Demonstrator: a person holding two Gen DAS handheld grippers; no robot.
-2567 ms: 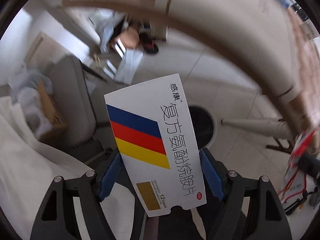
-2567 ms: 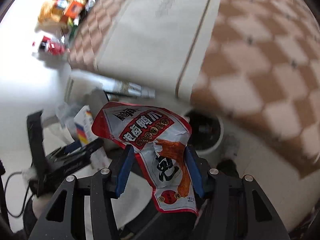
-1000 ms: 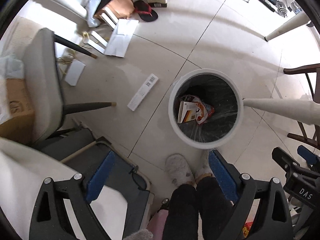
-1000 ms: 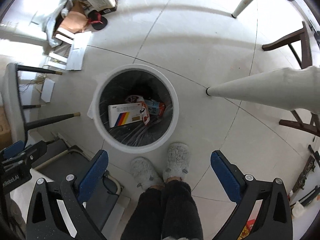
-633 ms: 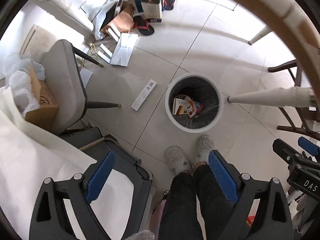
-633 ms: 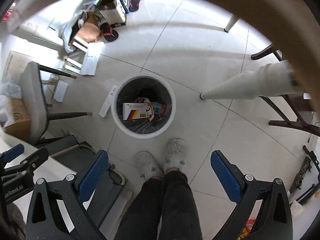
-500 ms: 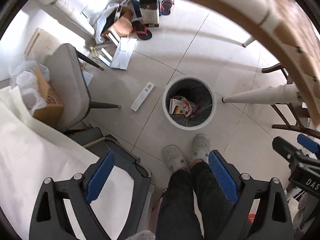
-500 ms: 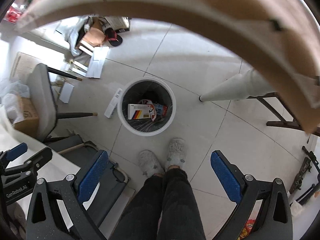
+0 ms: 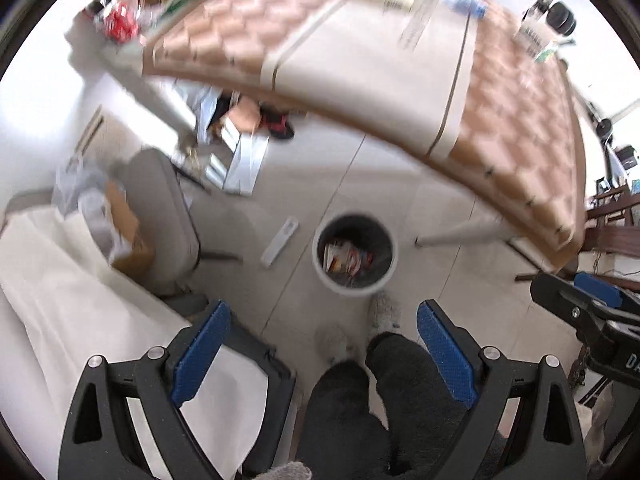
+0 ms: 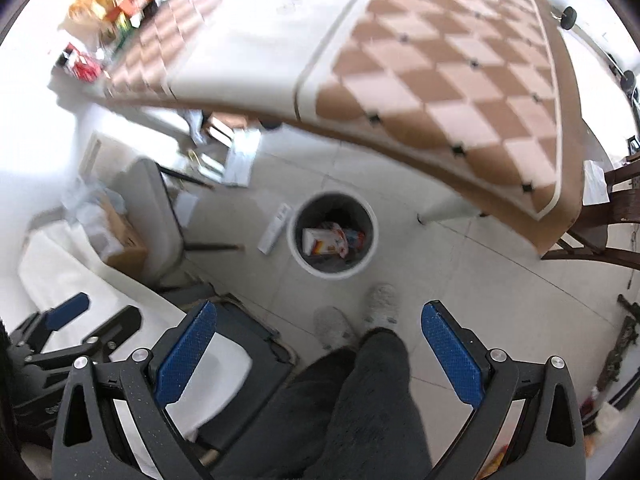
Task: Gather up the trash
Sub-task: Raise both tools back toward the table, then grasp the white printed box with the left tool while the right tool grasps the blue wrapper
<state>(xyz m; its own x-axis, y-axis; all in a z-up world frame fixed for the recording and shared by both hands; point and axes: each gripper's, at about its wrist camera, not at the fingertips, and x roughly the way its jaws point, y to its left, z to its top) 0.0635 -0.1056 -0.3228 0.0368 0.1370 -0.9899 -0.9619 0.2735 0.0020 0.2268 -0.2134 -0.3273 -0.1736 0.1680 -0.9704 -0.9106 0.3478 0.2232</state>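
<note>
A round white trash bin stands on the tiled floor far below both grippers. Inside lie the white medicine box with blue, red and yellow stripes and the red snack wrapper. My left gripper is open and empty, high above the floor. My right gripper is open and empty at about the same height. Each gripper shows at the edge of the other's view: the right gripper, the left gripper.
A table with a brown checked cloth fills the top, with packets and bottles at its far side. A grey chair, a cardboard box, a flat white box and papers lie on the floor. The person's legs and slippers are below.
Both grippers let go of the medicine box and the wrapper, which now lie in the bin. Both have since risen, so the bin looks smaller and the table top has come into view.
</note>
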